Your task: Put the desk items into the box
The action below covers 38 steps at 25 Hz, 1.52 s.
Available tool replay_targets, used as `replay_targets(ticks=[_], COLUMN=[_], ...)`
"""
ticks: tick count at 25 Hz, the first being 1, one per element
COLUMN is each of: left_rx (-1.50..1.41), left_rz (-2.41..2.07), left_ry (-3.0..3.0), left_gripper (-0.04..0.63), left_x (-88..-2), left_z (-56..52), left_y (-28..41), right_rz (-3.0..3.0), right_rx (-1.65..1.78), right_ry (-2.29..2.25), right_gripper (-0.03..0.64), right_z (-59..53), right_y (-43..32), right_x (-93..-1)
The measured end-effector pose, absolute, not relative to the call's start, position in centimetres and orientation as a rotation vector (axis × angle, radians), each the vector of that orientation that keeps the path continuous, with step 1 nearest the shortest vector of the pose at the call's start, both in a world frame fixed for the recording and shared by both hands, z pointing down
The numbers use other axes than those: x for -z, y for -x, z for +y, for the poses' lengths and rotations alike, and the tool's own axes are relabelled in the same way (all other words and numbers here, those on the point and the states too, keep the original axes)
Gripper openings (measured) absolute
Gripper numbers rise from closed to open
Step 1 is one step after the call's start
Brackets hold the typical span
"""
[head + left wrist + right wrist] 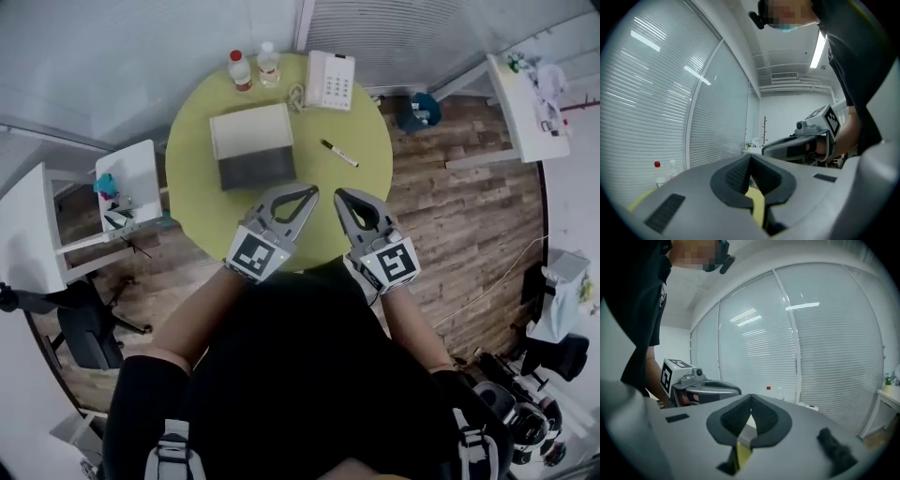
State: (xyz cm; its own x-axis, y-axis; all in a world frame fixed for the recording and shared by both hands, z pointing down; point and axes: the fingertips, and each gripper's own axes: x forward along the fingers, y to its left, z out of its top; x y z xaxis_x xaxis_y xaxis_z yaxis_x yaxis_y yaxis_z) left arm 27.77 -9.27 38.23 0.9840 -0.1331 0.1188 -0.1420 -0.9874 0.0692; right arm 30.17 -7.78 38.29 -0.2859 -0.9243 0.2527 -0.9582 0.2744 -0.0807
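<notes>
side table (131,178): white, off the round table's 9 o'clock edge, with small clutter too small to identify.
table (192,192): round, yellow-green, on a wood-plank floor.
bottles: red-capped bottle (241,71) and clear bottle (269,64) stood upright, side by side at the table's 12 o'clock rim.
box (252,145): sat just left of table centre, toward 10 o'clock. Far part was white, near part dark grey. Couldn't tell whether it was open.
left gripper (310,191): was over the 6 o'clock edge, pointing toward 1 o'clock. Tongs were pressed together tip to tip with nothing between them, confirmed in the left gripper view. Tips were just off the box's near right corner, not touching it.
telephone (329,80): white desk phone at 1 o'clock, just right of the bottles, coiled cord on its left side.
marker (338,153): black-and-white pen lay flat on the table toward 2 o'clock, well apart from the box, outside it.
right gripper (339,196): was beside the left one at 6 o'clock, pointing toward 11 o'clock. Tongs were also pressed together and empty per the right gripper view. The two gripper tips were near each other, below the marker.
desk (525,108): white, well right of the table, past its 2 o'clock side.
</notes>
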Motion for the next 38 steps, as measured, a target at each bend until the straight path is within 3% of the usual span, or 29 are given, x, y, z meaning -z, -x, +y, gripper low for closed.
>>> replay_targets(ticks=[17, 38], left_rx=[-0.246, -0.211], left_rz=[-0.826, -0.968], left_ry=[-2.855, -2.726], left_gripper=[0.006, 0.006], left_x=[-47.1, -59.7], left_z=[-11.1, -13.3], left_y=[-35.5, -37.5], right_rz=[-2.412, -2.148], right_rx=[-0.471, -0.571], right_ry=[-1.212, -1.043], right_gripper=[0.014, 0.015], right_z=[-10.7, -15.4], right_y=[-41.6, -44.5], right_x=[-52.3, -71.1])
